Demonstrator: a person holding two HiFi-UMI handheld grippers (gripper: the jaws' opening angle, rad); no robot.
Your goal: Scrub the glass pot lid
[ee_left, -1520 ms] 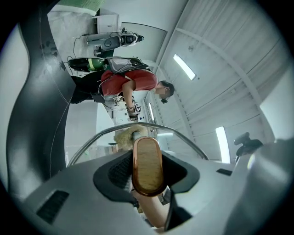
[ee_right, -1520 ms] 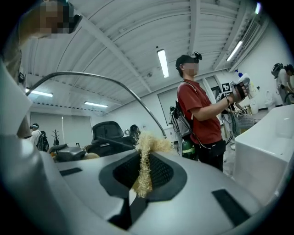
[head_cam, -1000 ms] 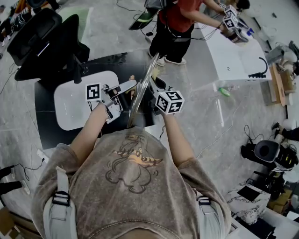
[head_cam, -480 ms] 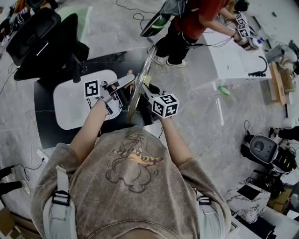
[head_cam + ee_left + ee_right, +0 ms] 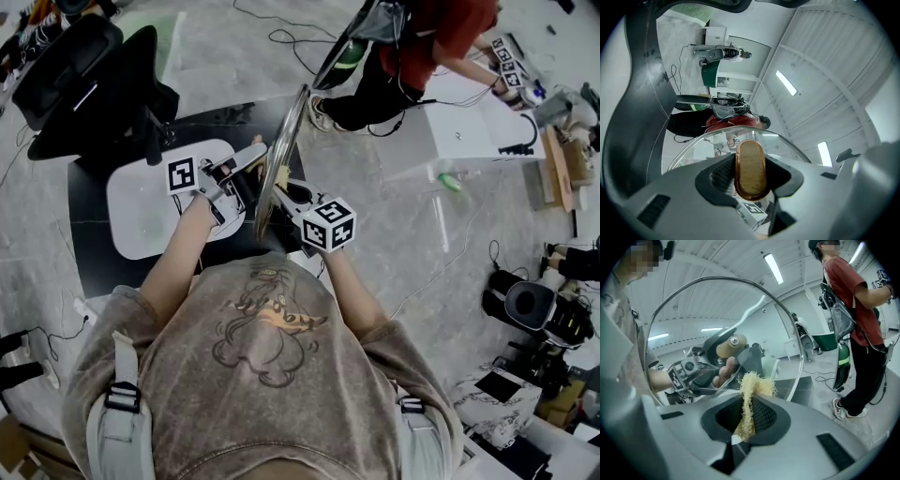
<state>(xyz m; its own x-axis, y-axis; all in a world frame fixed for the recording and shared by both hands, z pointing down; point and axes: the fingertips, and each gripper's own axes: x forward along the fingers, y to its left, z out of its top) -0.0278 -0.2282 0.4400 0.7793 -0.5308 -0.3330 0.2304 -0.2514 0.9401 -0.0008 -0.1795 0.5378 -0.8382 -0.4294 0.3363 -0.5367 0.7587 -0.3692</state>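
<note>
Your left gripper (image 5: 246,176) is clamped part-open on the lid's wooden knob (image 5: 750,168), holding the glass lid (image 5: 278,155) on edge between both grippers. Your right gripper (image 5: 286,195) is pinched tight on a yellow scrubber (image 5: 751,387), right at the glass.

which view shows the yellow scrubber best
The right gripper view: the yellow scrubber is pinched between the jaws, close up, with the glass lid just beyond. The head view and left gripper view don't show it.

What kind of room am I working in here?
Probably a lab or workshop, not a home kitchen: a second person works at a white table, an office chair stands nearby, equipment sits on the floor.
</note>
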